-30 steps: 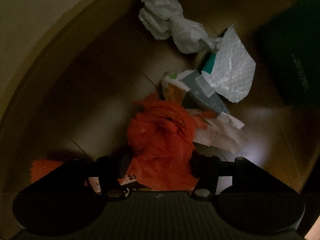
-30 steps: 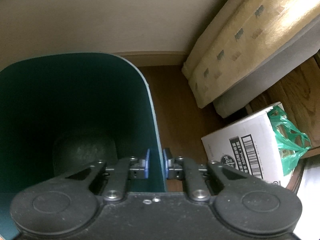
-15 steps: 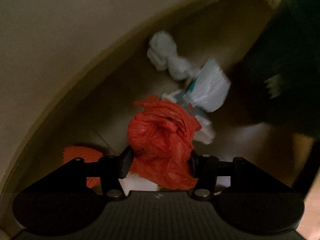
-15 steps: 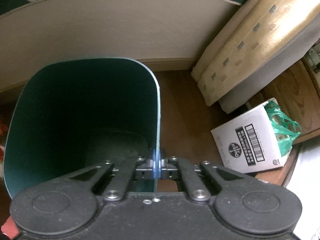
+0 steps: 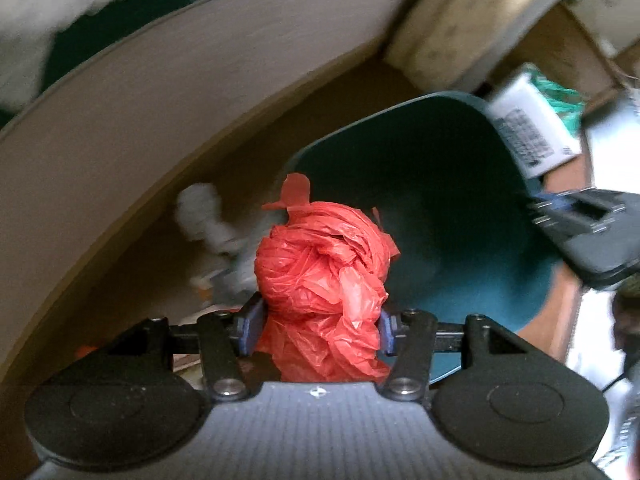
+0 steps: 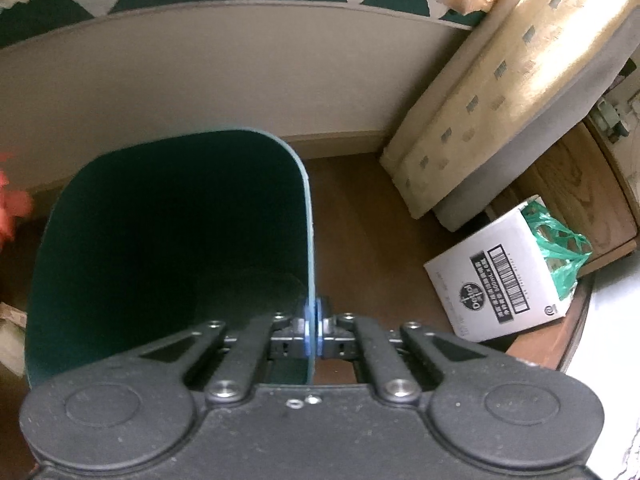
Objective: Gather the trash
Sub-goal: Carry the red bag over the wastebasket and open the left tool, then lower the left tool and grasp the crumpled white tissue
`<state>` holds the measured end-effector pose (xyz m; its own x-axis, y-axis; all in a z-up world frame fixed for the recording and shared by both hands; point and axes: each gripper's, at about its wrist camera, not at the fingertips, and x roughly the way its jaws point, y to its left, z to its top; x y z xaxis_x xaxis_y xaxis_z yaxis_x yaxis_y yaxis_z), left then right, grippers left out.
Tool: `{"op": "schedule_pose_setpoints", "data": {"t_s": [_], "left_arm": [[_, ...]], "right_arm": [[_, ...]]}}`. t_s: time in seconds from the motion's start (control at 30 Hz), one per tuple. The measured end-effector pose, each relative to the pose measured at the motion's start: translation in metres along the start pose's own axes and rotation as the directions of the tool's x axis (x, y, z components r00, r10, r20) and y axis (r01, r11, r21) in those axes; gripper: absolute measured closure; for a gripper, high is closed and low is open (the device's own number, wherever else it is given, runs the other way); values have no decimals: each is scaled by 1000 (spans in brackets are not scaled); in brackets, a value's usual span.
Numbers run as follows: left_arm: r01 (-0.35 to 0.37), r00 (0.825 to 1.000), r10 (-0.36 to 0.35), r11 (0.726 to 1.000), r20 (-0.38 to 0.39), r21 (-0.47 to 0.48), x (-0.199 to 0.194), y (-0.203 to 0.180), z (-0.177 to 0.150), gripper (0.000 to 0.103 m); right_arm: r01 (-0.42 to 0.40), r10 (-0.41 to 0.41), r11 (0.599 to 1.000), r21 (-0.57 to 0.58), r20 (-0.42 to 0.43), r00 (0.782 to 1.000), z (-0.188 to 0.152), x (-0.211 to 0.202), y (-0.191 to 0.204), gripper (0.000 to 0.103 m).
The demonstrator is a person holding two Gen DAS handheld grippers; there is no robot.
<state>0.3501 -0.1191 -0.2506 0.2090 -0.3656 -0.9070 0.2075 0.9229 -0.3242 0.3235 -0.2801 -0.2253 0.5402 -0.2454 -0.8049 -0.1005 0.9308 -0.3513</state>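
Largest in my view, a patterned mattress (image 6: 508, 80) leans on the beige wall. Next, the dark green plastic bin (image 6: 168, 240), smooth-walled, interior too dark to judge; my right gripper (image 6: 311, 322) pinches its thin rim. A white carton (image 6: 500, 284) reads "Dettol" beside a barcode and holds a green bag (image 6: 560, 248). My left gripper (image 5: 316, 322) clamps the crinkled red bag (image 5: 324, 268) before the bin's mouth.

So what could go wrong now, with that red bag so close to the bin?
The left gripper squeezes only the lower part of the red plastic bag; it might slip free short of the green bin. The right gripper pinches just the bin's thin rim, so the bin could tip.
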Motion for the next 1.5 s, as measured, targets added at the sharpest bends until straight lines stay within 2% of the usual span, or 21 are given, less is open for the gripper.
{"op": "schedule_pose_setpoints", "data": {"t_s": [0.17,0.33,0.4,0.63,0.73,0.87,0.93,1.13,1.27,1.5], "left_arm": [[109,994,-109,993,8,43,7,-33,30,50],[120,992,-116,990,-56,68,51,-55,42,50],[88,994,-82,993,-74,82,69,-59,40,49],[74,990,-64,994,-122,82,95,-60,37,47],[65,991,-56,995,-120,73,103,-64,40,41],[86,993,-81,994,-81,62,94,-60,40,25],[87,995,-83,993,-57,76,87,-60,41,25],[23,999,-28,988,32,154,56,-47,38,25],[-53,996,43,990,78,127,43,-20,36,25],[-213,977,212,976,40,46,82,39,35,25]], "right_arm": [[-11,10,1000,24,40,999,-2,0,1,100],[-32,31,999,19,59,998,1,1,-2,99],[-33,32,999,17,58,998,1,2,-3,100],[-36,34,999,41,52,998,2,9,-11,100],[-43,40,998,49,55,998,2,11,-15,100],[-45,43,998,52,50,998,2,16,-21,100],[-46,44,997,59,44,998,3,18,-24,100],[-49,48,996,79,17,999,6,27,-36,100],[-41,42,995,92,-6,999,4,34,-44,100],[-85,95,986,140,-68,993,-8,43,-62,101]]}}
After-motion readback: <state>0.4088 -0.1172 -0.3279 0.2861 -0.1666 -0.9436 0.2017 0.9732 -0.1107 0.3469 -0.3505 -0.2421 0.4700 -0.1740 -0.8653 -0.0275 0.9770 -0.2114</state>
